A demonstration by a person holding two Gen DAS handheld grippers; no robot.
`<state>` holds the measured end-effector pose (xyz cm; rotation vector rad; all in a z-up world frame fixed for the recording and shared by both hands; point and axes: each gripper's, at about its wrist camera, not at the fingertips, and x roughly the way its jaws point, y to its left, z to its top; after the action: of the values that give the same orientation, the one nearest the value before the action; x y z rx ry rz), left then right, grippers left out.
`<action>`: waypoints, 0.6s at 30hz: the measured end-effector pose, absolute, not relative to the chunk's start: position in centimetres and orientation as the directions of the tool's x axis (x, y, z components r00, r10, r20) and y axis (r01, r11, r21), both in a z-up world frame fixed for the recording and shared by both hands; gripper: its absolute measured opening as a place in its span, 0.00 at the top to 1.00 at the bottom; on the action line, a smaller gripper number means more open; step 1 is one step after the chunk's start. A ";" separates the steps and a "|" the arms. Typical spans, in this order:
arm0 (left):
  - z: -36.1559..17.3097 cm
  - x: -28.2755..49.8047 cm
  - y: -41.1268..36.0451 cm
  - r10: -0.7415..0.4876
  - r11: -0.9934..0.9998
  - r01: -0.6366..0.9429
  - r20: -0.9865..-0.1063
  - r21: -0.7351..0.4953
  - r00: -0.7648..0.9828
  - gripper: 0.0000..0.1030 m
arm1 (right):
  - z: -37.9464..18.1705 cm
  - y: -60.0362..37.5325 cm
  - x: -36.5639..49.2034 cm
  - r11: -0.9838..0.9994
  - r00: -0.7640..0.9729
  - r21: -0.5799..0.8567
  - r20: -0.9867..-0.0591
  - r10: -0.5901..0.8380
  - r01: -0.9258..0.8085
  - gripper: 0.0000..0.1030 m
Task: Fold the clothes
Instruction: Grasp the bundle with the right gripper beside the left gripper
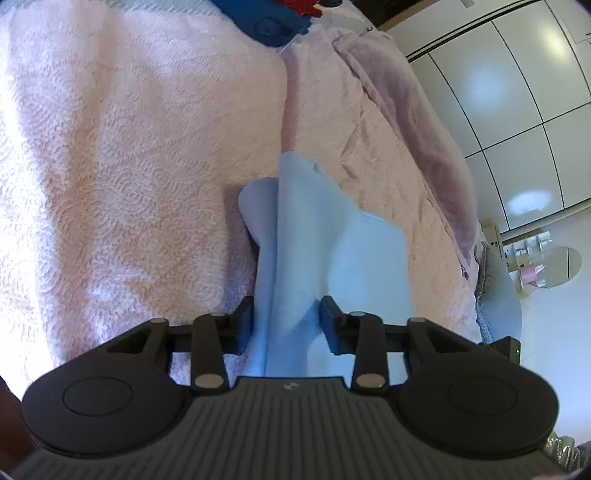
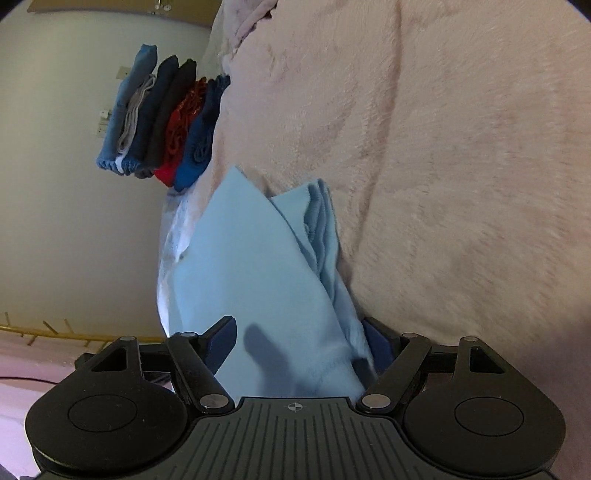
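A light blue garment point(image 1: 295, 236) lies bunched in folds on the pink textured bedspread point(image 1: 129, 155). In the left wrist view my left gripper point(image 1: 286, 314) stands over its near end, jaws partly apart, with a raised fold between the fingers point(image 1: 243, 325); I see no firm pinch. The right wrist view shows the same garment point(image 2: 258, 266) against a fluffy pink blanket point(image 2: 443, 166). My right gripper point(image 2: 299, 328) is wide open around the garment's near end, and one finger casts a shadow on the cloth.
A stack of folded clothes point(image 2: 166, 118) in blue, grey, dark and red sits at the far end of the bed; its dark blue piece point(image 1: 266, 22) shows at the top of the left wrist view. The bed edge, white wardrobe doors point(image 1: 517, 110) and floor lie to the right.
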<state>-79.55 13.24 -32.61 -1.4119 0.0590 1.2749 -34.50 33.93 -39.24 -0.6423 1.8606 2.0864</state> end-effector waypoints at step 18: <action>-34.0 -79.7 15.4 0.598 -0.266 -0.662 -0.659 -0.701 0.457 0.80 | -40.0 32.4 -36.8 -0.102 -0.854 0.855 -0.516 -0.069 -0.509 0.77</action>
<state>-79.72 15.38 -33.98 -1.3922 0.0618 1.2037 -36.78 32.40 -39.99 -0.6352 1.8678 2.0292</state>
